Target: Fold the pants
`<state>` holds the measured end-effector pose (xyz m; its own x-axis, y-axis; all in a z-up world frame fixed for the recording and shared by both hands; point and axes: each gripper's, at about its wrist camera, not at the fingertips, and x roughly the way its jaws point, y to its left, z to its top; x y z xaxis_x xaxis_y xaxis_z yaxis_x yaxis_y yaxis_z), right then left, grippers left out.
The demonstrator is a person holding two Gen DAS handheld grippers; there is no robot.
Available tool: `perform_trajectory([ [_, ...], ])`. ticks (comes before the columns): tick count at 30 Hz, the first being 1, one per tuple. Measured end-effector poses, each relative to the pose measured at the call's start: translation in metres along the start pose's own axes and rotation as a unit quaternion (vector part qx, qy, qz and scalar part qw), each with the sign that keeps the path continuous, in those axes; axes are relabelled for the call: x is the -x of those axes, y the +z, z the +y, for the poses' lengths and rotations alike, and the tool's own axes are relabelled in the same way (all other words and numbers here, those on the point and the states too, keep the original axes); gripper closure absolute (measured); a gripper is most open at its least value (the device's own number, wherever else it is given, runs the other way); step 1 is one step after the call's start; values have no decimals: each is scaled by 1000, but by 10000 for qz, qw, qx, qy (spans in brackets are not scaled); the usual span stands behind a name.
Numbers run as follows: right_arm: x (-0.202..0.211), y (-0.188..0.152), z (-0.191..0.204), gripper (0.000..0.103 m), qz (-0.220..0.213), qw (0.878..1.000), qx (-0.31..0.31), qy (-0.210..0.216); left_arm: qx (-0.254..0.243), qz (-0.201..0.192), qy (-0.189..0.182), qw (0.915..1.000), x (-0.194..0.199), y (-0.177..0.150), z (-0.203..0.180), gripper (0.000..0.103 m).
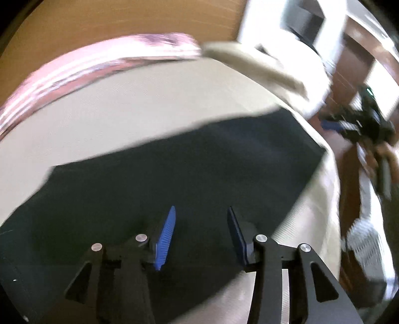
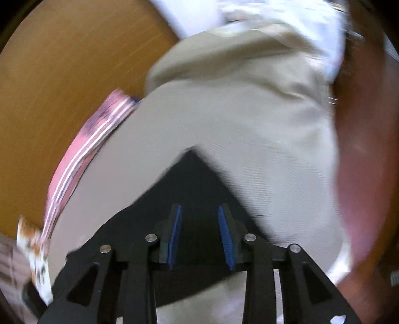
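Pants (image 1: 174, 174), dark, lie flat on beige bedding (image 1: 124, 112) beside wood (image 1: 99, 20).

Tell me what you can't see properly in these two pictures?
- Black pants: in the left wrist view the gripper's fingers cover the near edge; folds are blurred.
- Pants in the right wrist view: only a dark corner shows above the fingers.
- Pink striped cloth: smeared by motion, pattern unclear.
- Right gripper: small, blurred, at the left wrist view's edge.
- Patterned item: cut off by the frame's edge.
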<state>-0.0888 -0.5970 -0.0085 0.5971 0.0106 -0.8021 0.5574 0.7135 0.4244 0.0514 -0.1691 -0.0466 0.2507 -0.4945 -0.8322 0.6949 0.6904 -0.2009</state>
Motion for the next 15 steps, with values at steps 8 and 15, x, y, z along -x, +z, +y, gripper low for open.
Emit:
perform_trajectory([
  [8,-89,-35,130,74,1101,9831,1251,760,462,-7,823,9955,0,-5,74,58],
  [15,-138,-52,164,74,1626,9700,1741,484,387,345,724,9960,-3,-49,74,58],
])
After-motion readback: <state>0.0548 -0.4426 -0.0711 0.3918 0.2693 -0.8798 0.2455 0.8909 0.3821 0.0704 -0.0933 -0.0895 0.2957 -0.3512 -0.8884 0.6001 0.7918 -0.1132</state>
